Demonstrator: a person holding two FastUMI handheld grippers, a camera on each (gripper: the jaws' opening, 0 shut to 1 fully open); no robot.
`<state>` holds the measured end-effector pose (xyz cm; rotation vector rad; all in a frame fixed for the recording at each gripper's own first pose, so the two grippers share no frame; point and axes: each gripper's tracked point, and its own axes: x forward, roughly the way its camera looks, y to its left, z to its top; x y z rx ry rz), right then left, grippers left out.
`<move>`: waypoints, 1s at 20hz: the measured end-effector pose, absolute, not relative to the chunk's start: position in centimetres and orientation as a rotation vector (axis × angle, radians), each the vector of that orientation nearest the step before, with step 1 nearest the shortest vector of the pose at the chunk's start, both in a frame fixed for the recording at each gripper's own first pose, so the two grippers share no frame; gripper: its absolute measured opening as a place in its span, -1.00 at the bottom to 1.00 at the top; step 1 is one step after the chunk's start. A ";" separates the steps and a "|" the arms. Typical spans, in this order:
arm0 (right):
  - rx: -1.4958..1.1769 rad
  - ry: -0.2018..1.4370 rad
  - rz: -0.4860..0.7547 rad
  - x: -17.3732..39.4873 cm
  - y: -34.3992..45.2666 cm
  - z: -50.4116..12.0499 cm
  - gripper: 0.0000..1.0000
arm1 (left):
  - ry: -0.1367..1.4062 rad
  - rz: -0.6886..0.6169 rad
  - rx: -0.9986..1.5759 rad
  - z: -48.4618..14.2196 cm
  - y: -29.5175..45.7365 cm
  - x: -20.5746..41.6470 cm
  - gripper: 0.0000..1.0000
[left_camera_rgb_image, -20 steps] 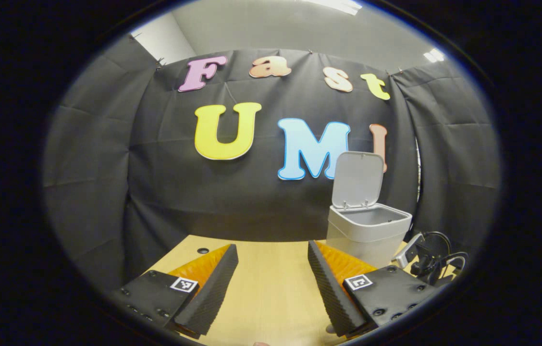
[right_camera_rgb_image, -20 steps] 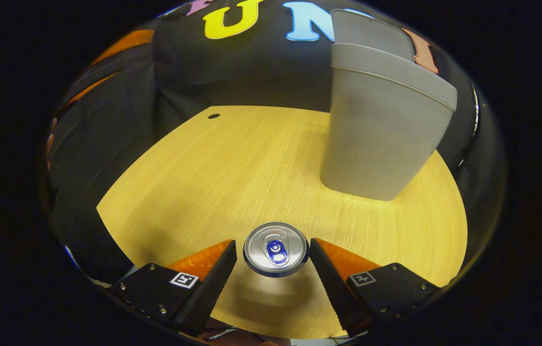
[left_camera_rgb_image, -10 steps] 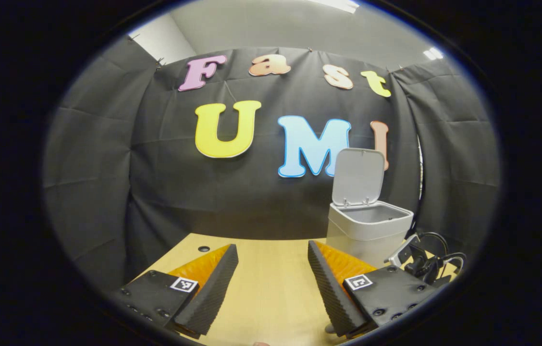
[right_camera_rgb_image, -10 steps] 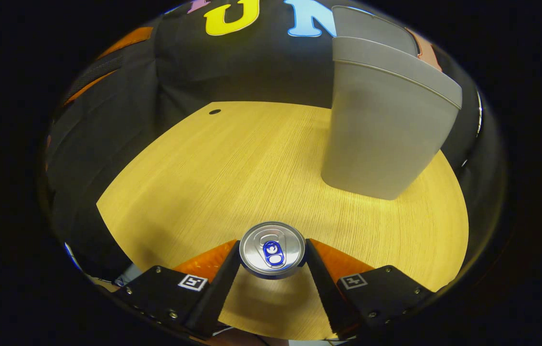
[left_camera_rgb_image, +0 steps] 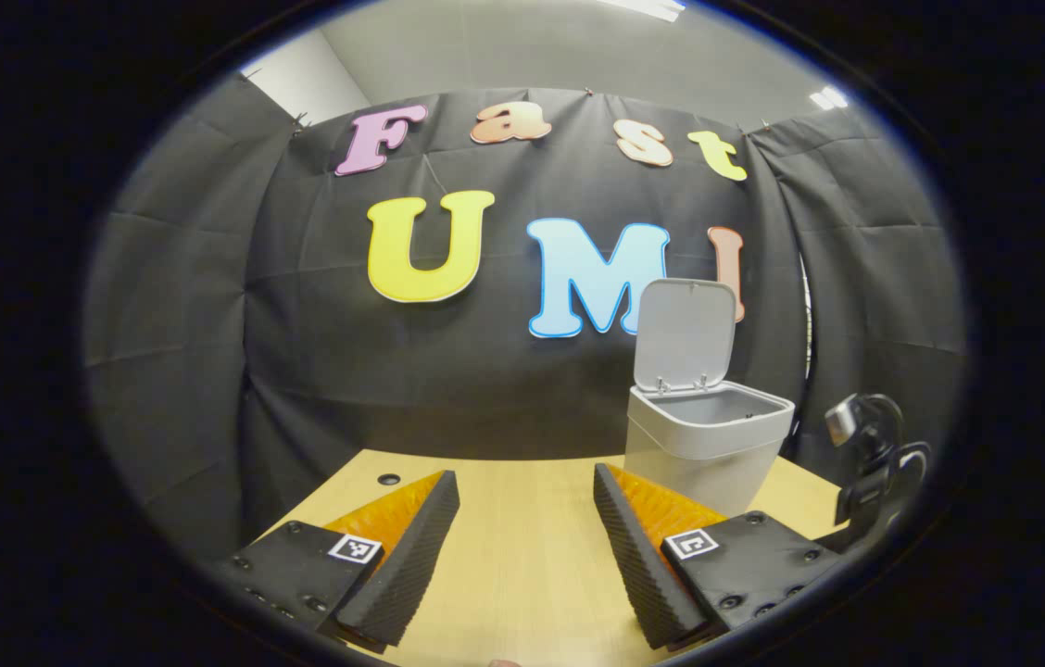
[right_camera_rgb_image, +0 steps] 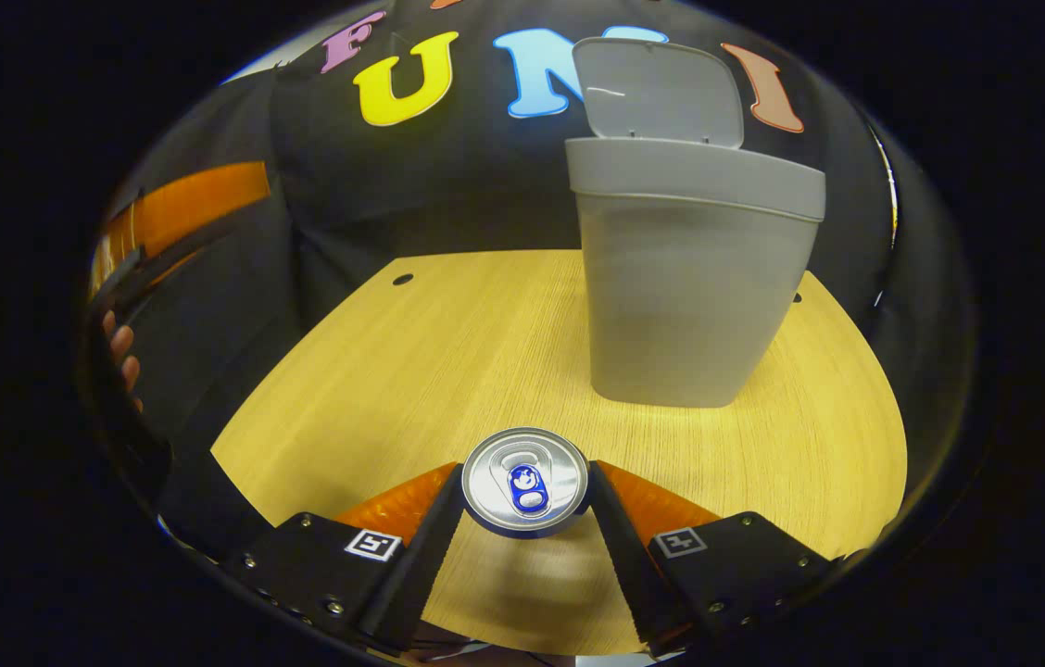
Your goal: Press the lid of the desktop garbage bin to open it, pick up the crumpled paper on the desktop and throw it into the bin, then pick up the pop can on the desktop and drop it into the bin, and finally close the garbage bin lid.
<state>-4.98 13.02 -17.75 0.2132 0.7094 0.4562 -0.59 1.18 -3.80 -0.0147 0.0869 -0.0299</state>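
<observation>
Can [right_camera_rgb_image: 525, 481], upright before the bin [right_camera_rgb_image: 689, 278], is pinched by the right gripper [right_camera_rgb_image: 525, 519] just under its rim; thin, light, slick walls probably dent. Left gripper [left_camera_rgb_image: 522, 547] spread, empty.

Light wood-grain bench [right_camera_rgb_image: 411, 371] with a rounded front edge, small dark round hole [right_camera_rgb_image: 403, 279] near its far left corner; the same hole [left_camera_rgb_image: 388, 480] shows in the left gripper view, a second small dark hole [right_camera_rgb_image: 796, 298] at the far right. Black creased cloth wall [left_camera_rgb_image: 207, 324] behind and around the bench. Above it, grey ceiling [left_camera_rgb_image: 522, 46] with bright light panels [left_camera_rgb_image: 824, 97].
</observation>
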 end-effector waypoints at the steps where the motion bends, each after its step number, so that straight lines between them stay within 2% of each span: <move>1: 0.228 0.692 0.453 -4.8 12.6 -17.0 0.68 | 0.087 -0.028 -0.015 -3.8 1.1 -0.5 0.91; 20: 0.247 0.230 0.311 1.0 6.4 -1.7 0.67 | 0.064 -0.017 -0.021 -3.1 1.3 0.2 0.92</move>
